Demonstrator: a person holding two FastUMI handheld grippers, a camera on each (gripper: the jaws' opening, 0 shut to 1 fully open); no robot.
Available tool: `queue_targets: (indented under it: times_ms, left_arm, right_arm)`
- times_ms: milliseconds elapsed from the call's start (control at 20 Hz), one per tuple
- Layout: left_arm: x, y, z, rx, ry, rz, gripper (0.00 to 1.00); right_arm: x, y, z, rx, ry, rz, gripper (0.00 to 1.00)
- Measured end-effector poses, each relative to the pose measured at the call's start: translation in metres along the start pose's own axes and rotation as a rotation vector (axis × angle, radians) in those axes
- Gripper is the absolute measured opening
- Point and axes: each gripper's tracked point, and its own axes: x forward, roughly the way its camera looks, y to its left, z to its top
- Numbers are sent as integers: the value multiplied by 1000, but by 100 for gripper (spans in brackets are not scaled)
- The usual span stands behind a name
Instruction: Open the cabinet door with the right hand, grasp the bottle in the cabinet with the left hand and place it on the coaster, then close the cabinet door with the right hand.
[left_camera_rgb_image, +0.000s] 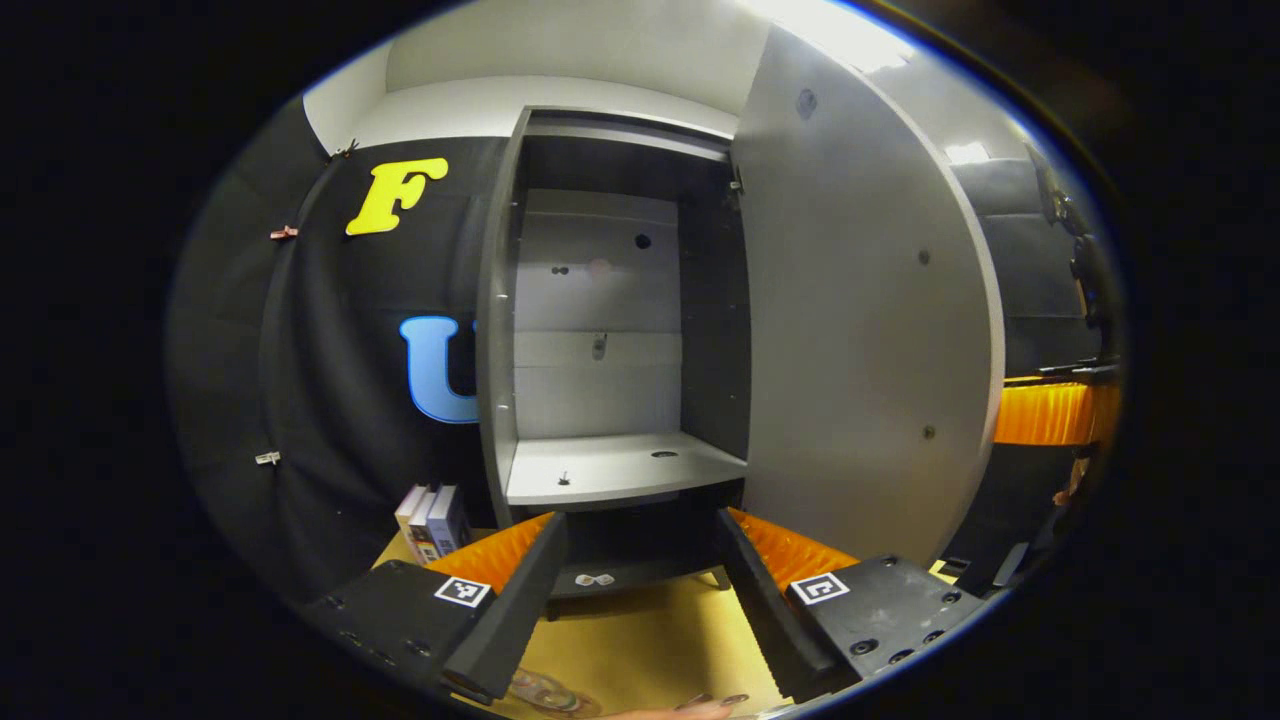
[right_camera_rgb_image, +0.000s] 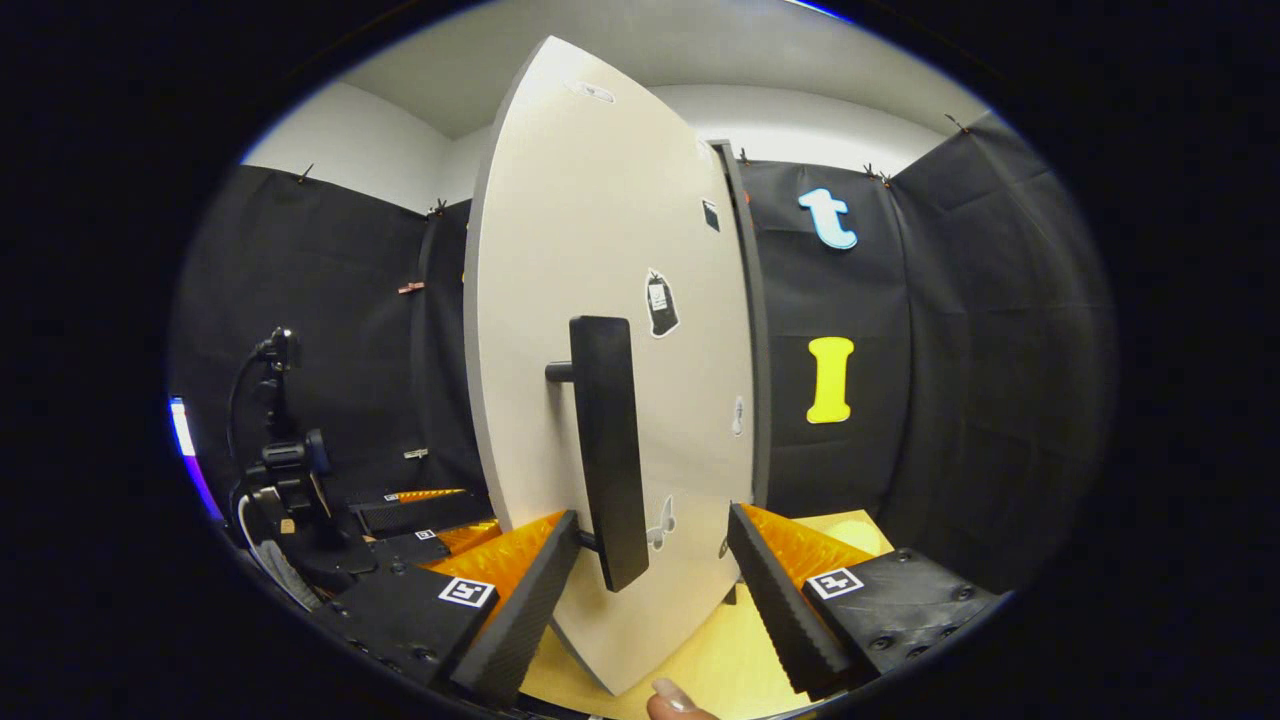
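Note:
The grey cabinet (left_camera_rgb_image: 497, 330) stands with its door (left_camera_rgb_image: 860, 330) swung out to the right. Its inside shelf (left_camera_rgb_image: 620, 465) is a pale grey board with small holes. My left gripper (left_camera_rgb_image: 640, 520) is open in front of the cabinet's lower part, its fingers spread wide. A clear glassy thing (left_camera_rgb_image: 545, 690) shows at the bottom edge, too cut off to name. In the right gripper view, the door (right_camera_rgb_image: 600, 230) is seen nearly edge-on, and its black bar handle (right_camera_rgb_image: 605, 440) stands upright between the spread fingers of my open right gripper (right_camera_rgb_image: 655, 512), nearer the left finger.
Several books (left_camera_rgb_image: 432, 518) stand left of the cabinet on the yellow table (left_camera_rgb_image: 640, 640). A fingertip (right_camera_rgb_image: 672, 697) shows at the bottom edge. A camera on a stand (right_camera_rgb_image: 280, 450) and the other gripper (right_camera_rgb_image: 415, 512) lie to the left of the door.

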Motion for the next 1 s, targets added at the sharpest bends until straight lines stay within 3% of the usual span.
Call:
queue_targets:
  times_ms: [250,400,600,1000]
  left_arm:
    - [-9,58,13,31,-16,37,93]
    - [-17,82,23,38,-42,51,93]
    - [-25,92,26,23,-55,69,93]
    - [-27,59,27,-2,-54,56,93]
  right_arm:
    - [45,71,-19,-7,11,74,97]
    - [55,91,-17,-66,-23,55,98]
    - [56,86,-16,-91,-55,14,96]
    - [48,61,-6,-32,-71,-41,95]
